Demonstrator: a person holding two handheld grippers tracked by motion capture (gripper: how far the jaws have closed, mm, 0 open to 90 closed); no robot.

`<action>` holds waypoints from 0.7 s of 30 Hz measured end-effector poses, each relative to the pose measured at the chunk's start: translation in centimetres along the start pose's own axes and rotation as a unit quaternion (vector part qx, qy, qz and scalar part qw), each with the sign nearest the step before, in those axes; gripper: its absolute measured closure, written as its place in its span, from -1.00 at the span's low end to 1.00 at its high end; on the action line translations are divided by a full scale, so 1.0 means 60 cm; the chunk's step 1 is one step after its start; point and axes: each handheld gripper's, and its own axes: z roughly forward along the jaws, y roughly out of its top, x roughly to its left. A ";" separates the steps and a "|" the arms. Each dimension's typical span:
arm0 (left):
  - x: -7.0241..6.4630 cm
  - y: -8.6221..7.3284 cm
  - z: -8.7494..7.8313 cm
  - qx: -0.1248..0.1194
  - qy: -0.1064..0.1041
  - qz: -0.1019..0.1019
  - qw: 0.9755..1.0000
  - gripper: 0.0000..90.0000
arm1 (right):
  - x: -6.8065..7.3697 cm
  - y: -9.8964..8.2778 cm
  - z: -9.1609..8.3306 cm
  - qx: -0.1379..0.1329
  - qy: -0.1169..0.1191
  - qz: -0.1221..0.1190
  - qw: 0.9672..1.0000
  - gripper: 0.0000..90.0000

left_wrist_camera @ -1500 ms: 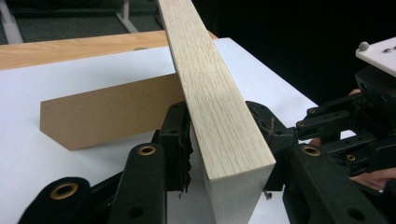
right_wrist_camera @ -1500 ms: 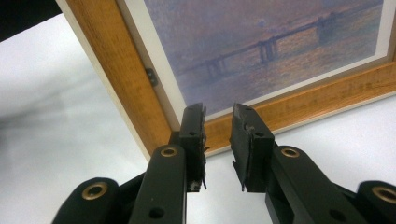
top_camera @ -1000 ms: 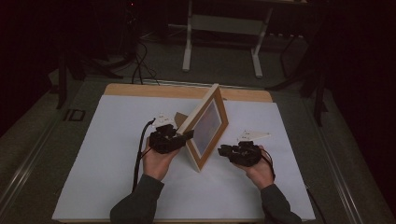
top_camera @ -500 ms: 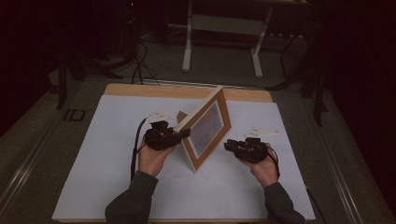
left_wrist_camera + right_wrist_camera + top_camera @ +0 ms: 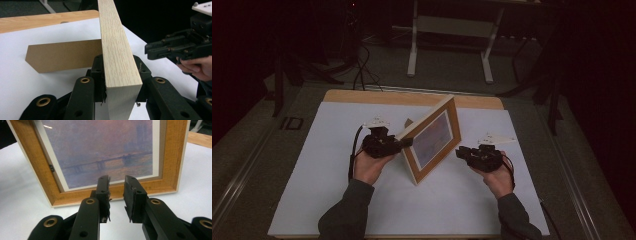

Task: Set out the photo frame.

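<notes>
Picture frame: wooden, light oak edge, standing tilted on the white table cover near its middle; one lower corner rests on the cover; the print behind the glass shows a hazy purple-pink scene with a bridge; in the left gripper view the frame's edge runs upward, flanked by the jaws.

Back stand: brown board flap, seen behind the frame on the side away from the print; whether its tip touches the cover cannot be told from this angle.

Left gripper: held in the person's left hand, at the frame's left edge; jaws clenched on that edge, one on each face; grey three-cornered plate on top.

Right gripper: held in the right hand, just to the right of the frame, on the print side, apart from it; jaws released with a plain gap between them and gripping nothing; the tips point at the frame's lower rail.

Table: bare wooden strip showing beyond the frame, past the far edge of the cover.
</notes>
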 end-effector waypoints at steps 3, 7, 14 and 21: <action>0.005 0.001 -0.001 0.003 -0.009 0.006 1.000 0.54 | -0.002 0.000 0.000 -0.001 -0.001 0.002 1.000 0.64; 0.015 0.001 -0.003 0.004 -0.028 0.002 1.000 0.55 | -0.004 0.000 -0.001 -0.001 0.000 0.003 1.000 0.63; 0.029 0.002 -0.006 0.007 -0.051 -0.002 0.999 0.55 | -0.010 0.003 -0.004 0.000 -0.004 0.004 1.000 0.58; 0.036 0.006 -0.008 0.017 -0.058 0.006 0.998 0.56 | -0.015 0.007 -0.003 0.000 -0.010 0.004 1.000 0.36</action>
